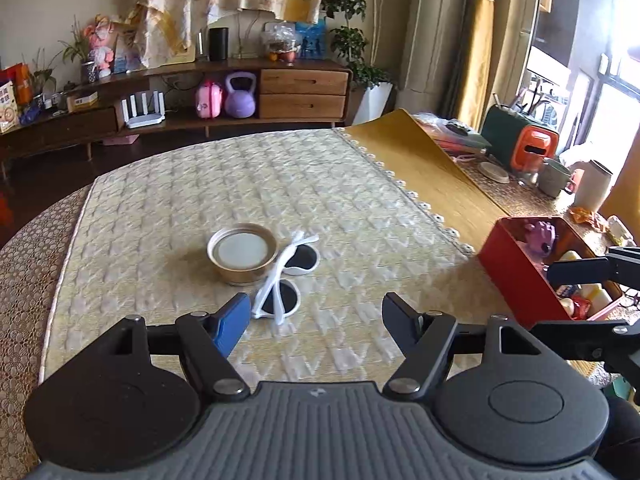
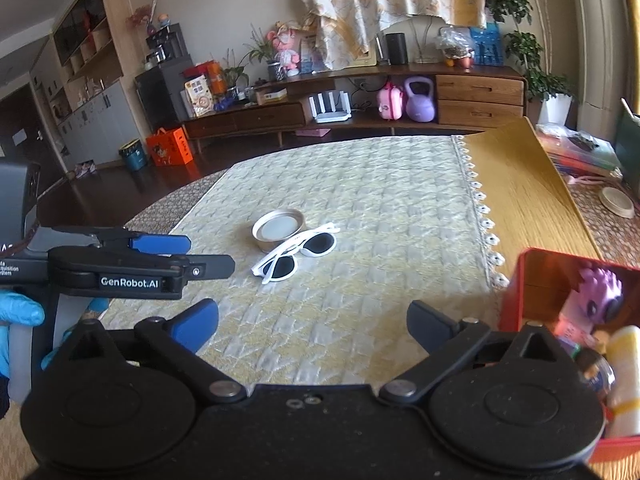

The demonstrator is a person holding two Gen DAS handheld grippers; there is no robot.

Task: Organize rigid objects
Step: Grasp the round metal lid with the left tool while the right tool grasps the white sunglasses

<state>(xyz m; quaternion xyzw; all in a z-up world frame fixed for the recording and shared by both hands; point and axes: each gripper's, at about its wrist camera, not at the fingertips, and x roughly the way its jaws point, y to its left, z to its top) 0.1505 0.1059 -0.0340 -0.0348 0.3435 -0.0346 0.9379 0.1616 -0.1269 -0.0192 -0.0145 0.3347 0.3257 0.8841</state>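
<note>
The left gripper (image 1: 316,322) is released, its jaws wide apart and holding nothing, low over the quilted cloth (image 1: 160,208), with free cloth on its left up to the cloth's edge. Just ahead of it lie the white sunglasses (image 1: 286,276), folded, lenses facing up, the long axis running from near-left to far-right. They touch the gold-rimmed lid (image 1: 242,252) on their left. To the right the cloth is bare up to the red box (image 1: 508,268) at the lace edge. The right gripper (image 2: 314,322) is also released and empty, beside this box.
</note>
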